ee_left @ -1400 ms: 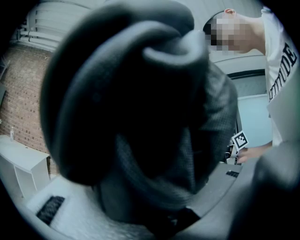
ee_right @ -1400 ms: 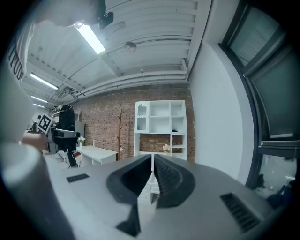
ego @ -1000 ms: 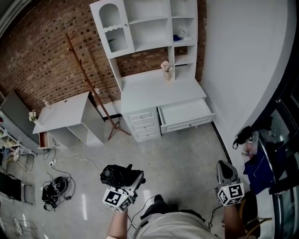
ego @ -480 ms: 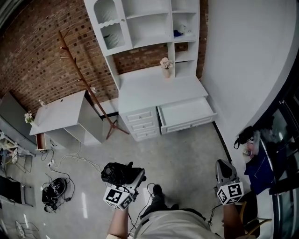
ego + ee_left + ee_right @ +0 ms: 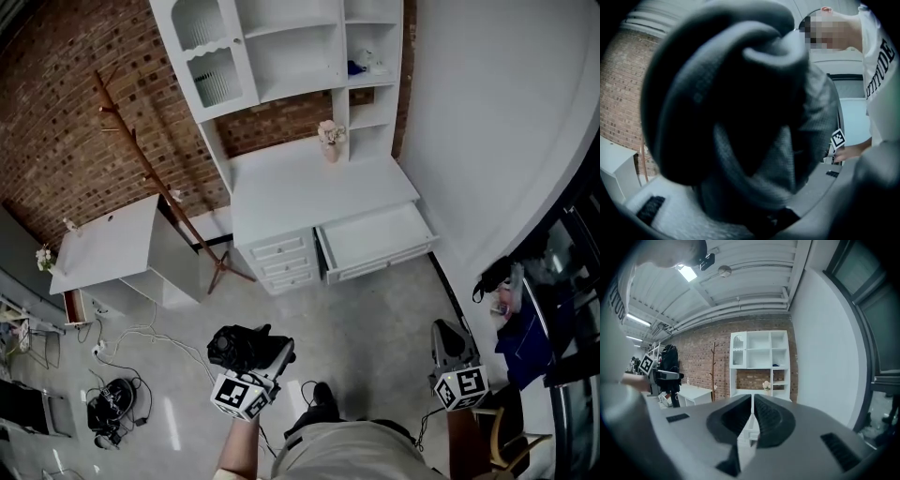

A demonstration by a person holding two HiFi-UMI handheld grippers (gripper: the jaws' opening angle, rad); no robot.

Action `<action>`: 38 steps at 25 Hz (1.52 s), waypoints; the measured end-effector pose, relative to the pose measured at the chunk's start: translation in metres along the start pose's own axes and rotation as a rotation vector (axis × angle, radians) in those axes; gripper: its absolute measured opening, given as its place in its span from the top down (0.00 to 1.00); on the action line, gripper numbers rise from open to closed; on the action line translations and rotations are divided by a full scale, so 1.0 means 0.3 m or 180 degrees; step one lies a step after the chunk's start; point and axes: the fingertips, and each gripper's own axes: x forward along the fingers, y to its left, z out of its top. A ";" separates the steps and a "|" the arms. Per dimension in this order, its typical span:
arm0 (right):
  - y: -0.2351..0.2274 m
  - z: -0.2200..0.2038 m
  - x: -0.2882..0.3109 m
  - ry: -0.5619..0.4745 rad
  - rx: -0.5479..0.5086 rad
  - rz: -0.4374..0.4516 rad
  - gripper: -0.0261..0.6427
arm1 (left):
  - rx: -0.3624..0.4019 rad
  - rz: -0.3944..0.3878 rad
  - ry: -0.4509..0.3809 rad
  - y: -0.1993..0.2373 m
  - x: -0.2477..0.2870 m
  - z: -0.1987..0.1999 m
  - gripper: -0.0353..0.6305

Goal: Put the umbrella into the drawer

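left tongs point(image 5: 261, 359): we have them clamped on the folded black umbrella point(image 5: 234, 347), which fills their view | right tongs point(image 5: 453, 347): our jaws are together, nothing between them | drawer point(image 5: 375, 236): open under the white desk point(image 5: 300, 183), empty, well apart from our umbrella

one umbrella point(image 5: 236, 348), one coat rack point(image 5: 157, 178)

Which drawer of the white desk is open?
The wide drawer on the right, pulled out; the three small stacked drawers beside it are shut.
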 end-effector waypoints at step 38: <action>-0.103 0.010 0.571 0.0155 0.0096 -0.0096 0.91 | -0.0091 -0.0331 0.0166 0.367 0.476 -0.029 0.58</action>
